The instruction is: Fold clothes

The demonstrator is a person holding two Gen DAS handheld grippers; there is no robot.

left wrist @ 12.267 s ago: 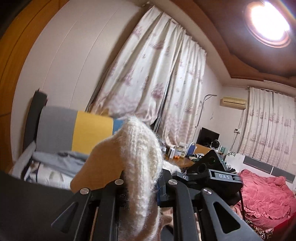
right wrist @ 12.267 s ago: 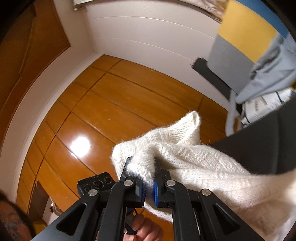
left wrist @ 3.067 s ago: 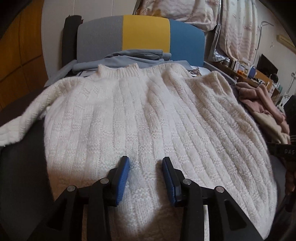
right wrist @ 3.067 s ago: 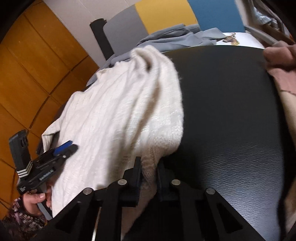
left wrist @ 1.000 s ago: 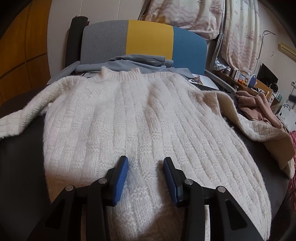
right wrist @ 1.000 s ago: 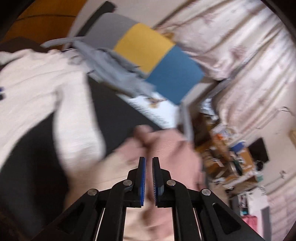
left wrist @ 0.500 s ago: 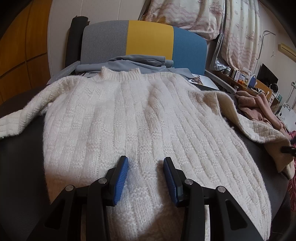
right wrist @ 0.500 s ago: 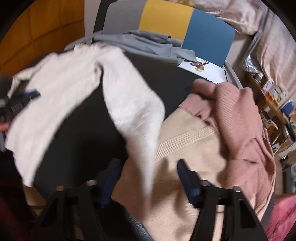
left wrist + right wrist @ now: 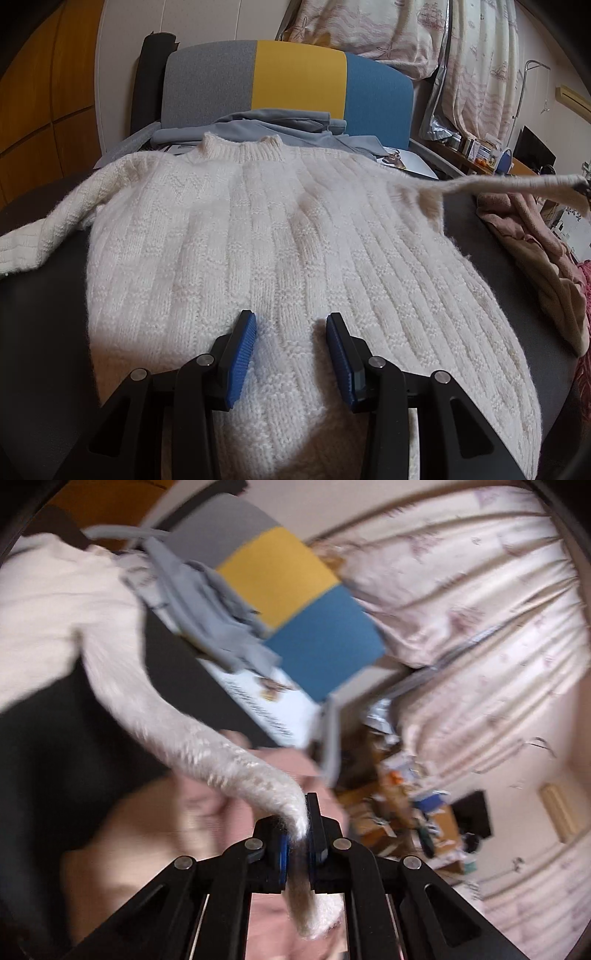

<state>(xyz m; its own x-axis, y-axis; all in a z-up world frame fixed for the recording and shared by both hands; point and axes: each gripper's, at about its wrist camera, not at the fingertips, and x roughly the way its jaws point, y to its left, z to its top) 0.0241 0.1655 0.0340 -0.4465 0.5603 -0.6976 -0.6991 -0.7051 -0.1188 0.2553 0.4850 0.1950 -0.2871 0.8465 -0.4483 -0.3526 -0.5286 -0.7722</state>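
A cream ribbed knit sweater (image 9: pixel 295 229) lies flat, front up, on a black padded surface (image 9: pixel 44 314), collar at the far end. My left gripper (image 9: pixel 291 328) hovers open over the lower middle of the sweater; its blue pads (image 9: pixel 243 347) stand apart and nothing is pinched. The sweater's right sleeve (image 9: pixel 498 186) is stretched out in the air toward the right edge. In the right wrist view my right gripper (image 9: pixel 297 827) is closing its jaws on the cuff end of that sleeve (image 9: pixel 221 760), which hangs through between the pads. The left sleeve (image 9: pixel 33 243) lies flat.
A grey garment (image 9: pixel 280 125) lies beyond the collar, against a grey, yellow and blue backrest (image 9: pixel 295 81). Pink and beige clothes (image 9: pixel 535 240) are heaped at the right edge of the surface. Curtains (image 9: pixel 461 609) and a cluttered desk (image 9: pixel 413 812) lie behind.
The right gripper opened over the right sleeve, then shut on its cuff and lifted it out to the right. The sleeve now hangs taut. The left gripper stayed put.
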